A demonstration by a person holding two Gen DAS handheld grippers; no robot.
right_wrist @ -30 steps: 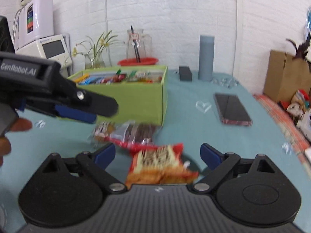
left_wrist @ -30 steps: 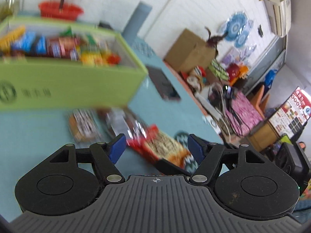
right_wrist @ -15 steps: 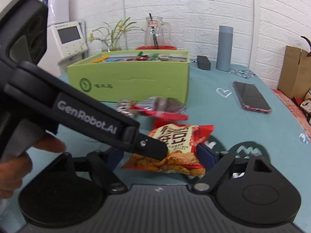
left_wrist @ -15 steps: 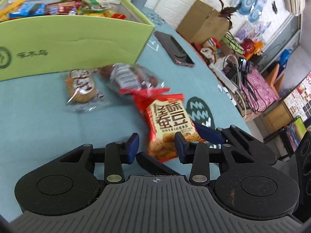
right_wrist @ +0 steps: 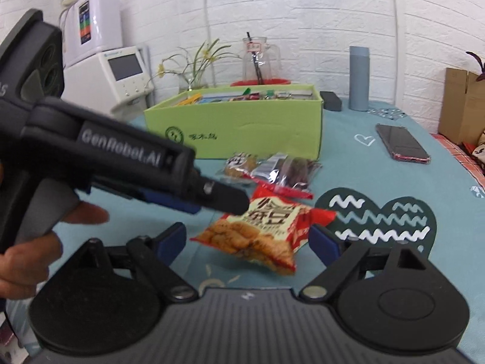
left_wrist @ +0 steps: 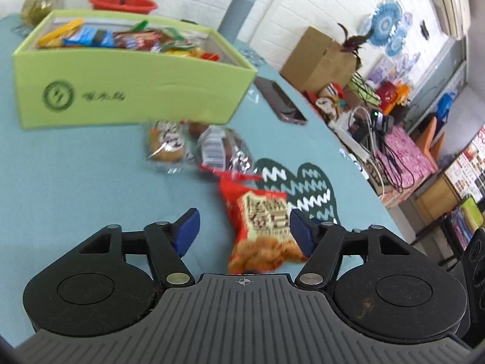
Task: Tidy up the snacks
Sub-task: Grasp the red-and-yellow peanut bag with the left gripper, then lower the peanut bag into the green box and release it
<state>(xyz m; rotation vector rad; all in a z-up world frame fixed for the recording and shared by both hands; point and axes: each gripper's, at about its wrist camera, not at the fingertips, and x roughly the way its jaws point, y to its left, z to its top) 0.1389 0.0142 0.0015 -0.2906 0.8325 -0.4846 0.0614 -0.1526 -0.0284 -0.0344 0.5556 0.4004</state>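
While both tongs stand wide apart and hold nothing, the red snack packet [left_wrist: 260,227] lies flat on the table [left_wrist: 75,182], in front of the green box [left_wrist: 130,91] and well apart from it. Left tongs [left_wrist: 244,233]: the packet sits off-centre in the gap, against the right-hand finger, long axis running away toward the box. Right tongs [right_wrist: 245,239]: the packet lies centred, long axis slanting across the gap. Judged nearer and better aligned: the right tongs.
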